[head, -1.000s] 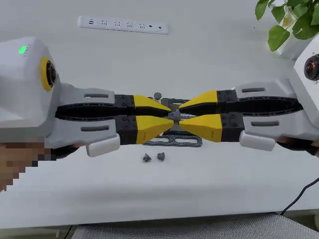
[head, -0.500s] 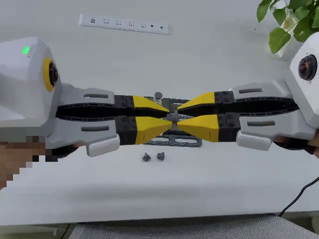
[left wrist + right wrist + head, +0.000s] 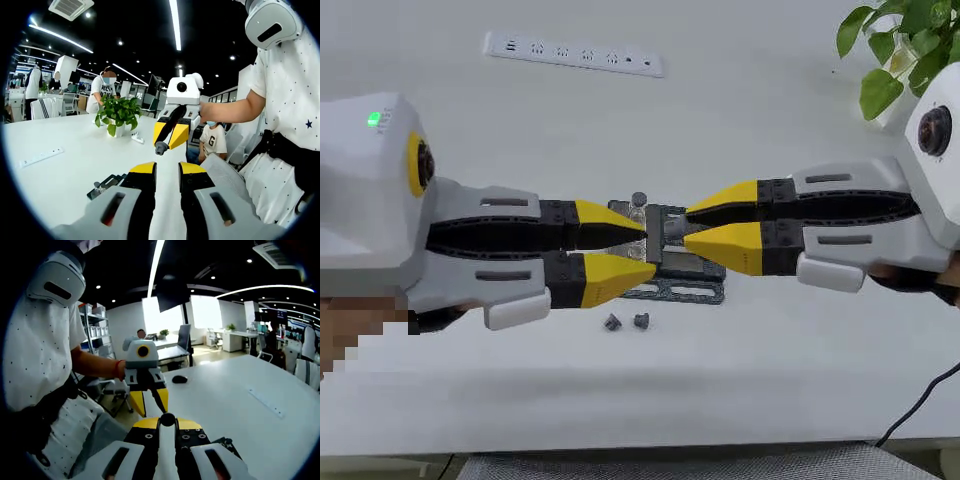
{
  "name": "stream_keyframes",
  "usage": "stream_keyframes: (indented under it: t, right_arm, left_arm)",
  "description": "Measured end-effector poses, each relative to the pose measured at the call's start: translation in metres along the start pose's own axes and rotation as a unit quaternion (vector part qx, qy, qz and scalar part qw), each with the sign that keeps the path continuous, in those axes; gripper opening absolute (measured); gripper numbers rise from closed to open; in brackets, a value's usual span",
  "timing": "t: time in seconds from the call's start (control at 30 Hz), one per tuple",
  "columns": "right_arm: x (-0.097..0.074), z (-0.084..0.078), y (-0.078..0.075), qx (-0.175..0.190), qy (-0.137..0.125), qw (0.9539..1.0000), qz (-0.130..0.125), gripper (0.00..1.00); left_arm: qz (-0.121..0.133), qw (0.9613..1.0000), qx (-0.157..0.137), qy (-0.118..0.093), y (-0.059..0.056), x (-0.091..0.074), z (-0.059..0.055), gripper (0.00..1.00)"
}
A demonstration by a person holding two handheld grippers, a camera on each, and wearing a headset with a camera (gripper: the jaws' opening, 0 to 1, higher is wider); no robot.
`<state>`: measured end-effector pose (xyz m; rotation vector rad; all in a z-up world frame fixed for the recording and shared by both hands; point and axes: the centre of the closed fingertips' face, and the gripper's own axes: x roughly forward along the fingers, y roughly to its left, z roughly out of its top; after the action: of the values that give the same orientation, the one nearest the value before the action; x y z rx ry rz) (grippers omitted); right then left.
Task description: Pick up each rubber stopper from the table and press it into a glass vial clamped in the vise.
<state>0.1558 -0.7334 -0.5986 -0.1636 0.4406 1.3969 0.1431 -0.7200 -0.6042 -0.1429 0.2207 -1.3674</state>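
1. Rubber stopper: one dark grey stopper is pinched between the tips of the right gripper. It is held in the air over the vise and is not yet in a vial. In my judgement the tip grip leaves its end free for pressing in.
2. Opposite it, the left gripper has its jaws apart with nothing between them, facing the right gripper's tips across the vise. It may be placed to steady the work, but this cannot be confirmed.
3. Vise: it sits about mid-table, set back from the near edge, on a dark base plate. A glass vial with a grey top stands at its far side. The grippers hide any other vials.
4. Remaining stock: a first spare stopper and a second spare stopper lie side by side on the table, just nearward of the vise and within easy reach.
5. Surroundings: a power strip lies along the far edge and a potted plant stands at the far right corner. Both are well apart from the work.
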Motion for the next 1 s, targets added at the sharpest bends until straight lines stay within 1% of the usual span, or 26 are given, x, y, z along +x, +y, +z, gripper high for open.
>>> stream_keyframes:
  t: [0.17,0.27,0.3,0.37,0.5,0.6,0.77,0.87,0.9,1.0]
  right_arm:
    - [0.001,-0.001,-0.011,-0.006,0.016,0.9998,-0.008,0.06]
    - [0.003,-0.001,-0.016,-0.01,0.023,0.9996,-0.011,0.06]
    - [0.004,-0.001,-0.019,-0.01,0.025,0.9996,-0.013,0.06]
    - [0.006,-0.002,-0.023,-0.009,0.031,0.9994,-0.014,0.06]
    - [0.011,-0.007,-0.031,-0.01,0.049,0.9985,-0.02,0.06]
    - [0.014,-0.01,-0.038,-0.013,0.064,0.9976,-0.023,0.06]
    - [0.02,-0.016,-0.052,-0.016,0.092,0.9952,-0.031,0.06]
    - [0.024,-0.02,-0.059,-0.015,0.112,0.993,-0.034,0.06]
    - [0.025,-0.022,-0.062,-0.015,0.12,0.992,-0.035,0.06]
    - [0.029,-0.027,-0.07,-0.019,0.143,0.9888,-0.039,0.06]
  left_arm:
    - [0.015,0.9998,0.006,0.009,0.007,-0.004,-0.006,0.21]
    - [0.022,0.9997,0.004,0.013,0.01,-0.006,-0.009,0.24]
    - [0.027,0.9995,0.006,0.018,0.013,-0.007,-0.012,0.26]
    - [0.031,0.9993,0.006,0.021,0.015,-0.009,-0.014,0.3]
    - [0.045,0.9985,0.006,0.031,0.023,-0.012,-0.023,0.4]
    - [0.053,0.9979,0.009,0.037,0.027,-0.014,-0.028,0.45]
    - [0.063,0.9967,0.015,0.05,0.033,-0.016,-0.038,0.54]
    - [0.072,0.9955,0.021,0.058,0.038,-0.018,-0.044,0.62]
    - [0.075,0.9949,0.022,0.064,0.04,-0.018,-0.048,0.65]
    - [0.076,0.9939,0.026,0.075,0.042,-0.019,-0.055,0.67]
